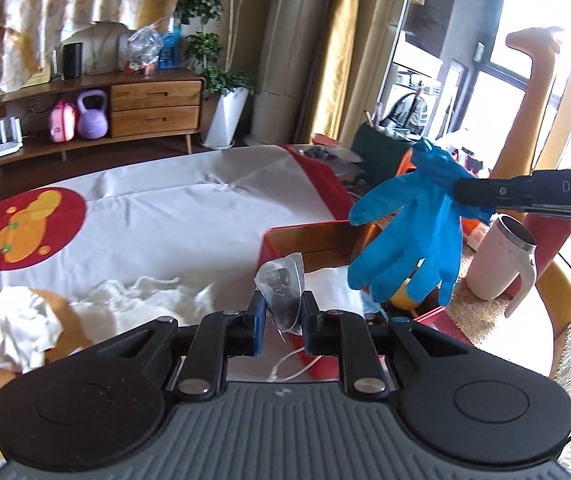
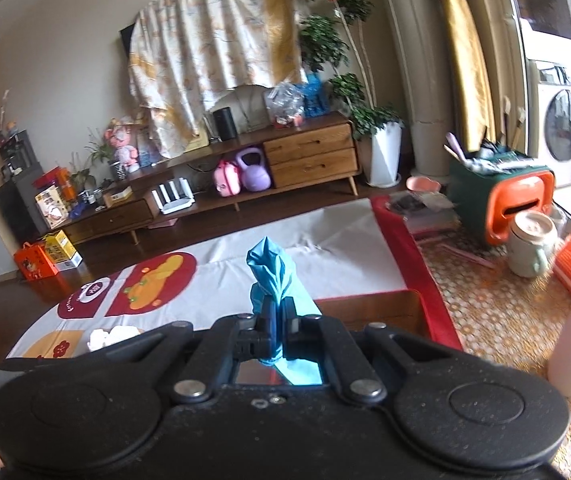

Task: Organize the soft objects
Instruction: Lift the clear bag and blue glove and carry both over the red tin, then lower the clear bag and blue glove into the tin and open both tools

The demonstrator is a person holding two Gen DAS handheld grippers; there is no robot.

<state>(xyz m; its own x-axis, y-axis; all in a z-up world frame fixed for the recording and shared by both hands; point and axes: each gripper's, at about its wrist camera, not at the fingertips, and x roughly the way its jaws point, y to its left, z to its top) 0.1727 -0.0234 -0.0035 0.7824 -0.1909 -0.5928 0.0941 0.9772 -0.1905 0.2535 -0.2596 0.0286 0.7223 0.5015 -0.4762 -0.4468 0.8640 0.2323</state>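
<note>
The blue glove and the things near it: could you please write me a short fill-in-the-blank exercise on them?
1. The right gripper is shut on a glove whose colour is ____.
2. The left gripper holds a crumpled clear ____ bag.
3. The kettlebell under the wooden sideboard is ____.

Missing words: blue; plastic; purple

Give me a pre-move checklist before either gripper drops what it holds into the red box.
1. Right gripper clamped on the blue glove: ok, pads pinch it near the cuff and its fingers hang free.
2. Left gripper holding the clear plastic bag: ok, bag sits between the pads.
3. Red box open: ok, no lid in view.
4. Room inside the box: cannot tell, glove and bag hide most of the interior.
5. Glove hanging over the box: cannot tell, depth is unclear.
6. White cup clear of the glove: ok, it stands apart beside the box.
</note>
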